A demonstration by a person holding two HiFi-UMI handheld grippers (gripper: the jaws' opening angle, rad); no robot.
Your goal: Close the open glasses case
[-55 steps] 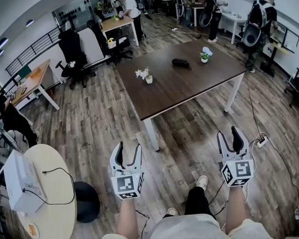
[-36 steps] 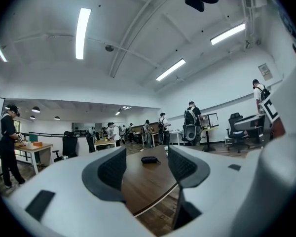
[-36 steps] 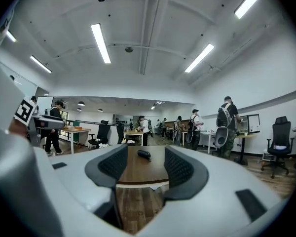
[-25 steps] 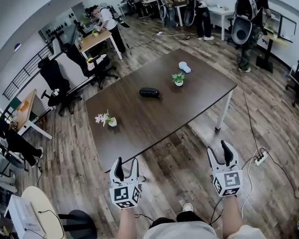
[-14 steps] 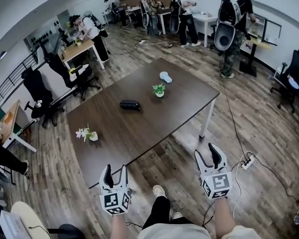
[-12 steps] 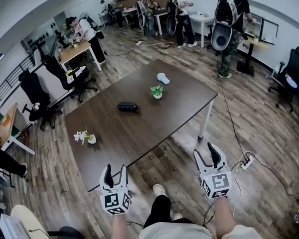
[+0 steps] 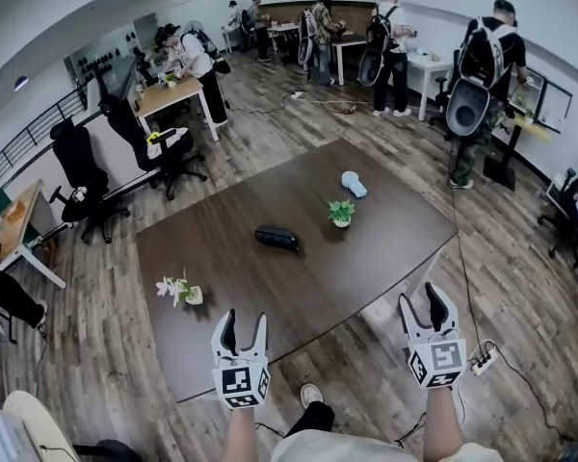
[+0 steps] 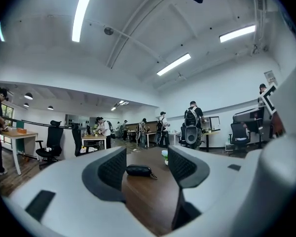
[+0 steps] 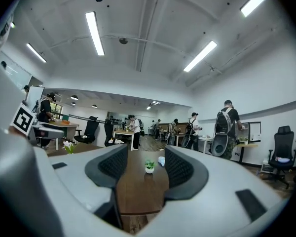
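1. Table (image 7: 270, 292): dark wood, rectangular.
2. Left gripper (image 7: 243, 322): at the near long edge, jaws apart, holding nothing.
3. Right gripper (image 7: 421, 301): off the near edge toward the right corner, released and empty.
4. Glasses case (image 7: 275, 238): near the table's middle, well apart from both grippers. Probably light, with a stiff smooth shell that is apt to slide. Brace the base and press the lid on top.
5. Flower pot (image 7: 181, 290): by the left short edge.
6. Green plant (image 7: 341, 213): toward the right end.
7. Pale object (image 7: 352, 184): near the far long edge.

View notes: the head view gives the layout. The left gripper view shows the case (image 8: 138, 170) in low profile with a thin loop, but whether the lid gapes I cannot tell. The right gripper view shows the plant but not the case.
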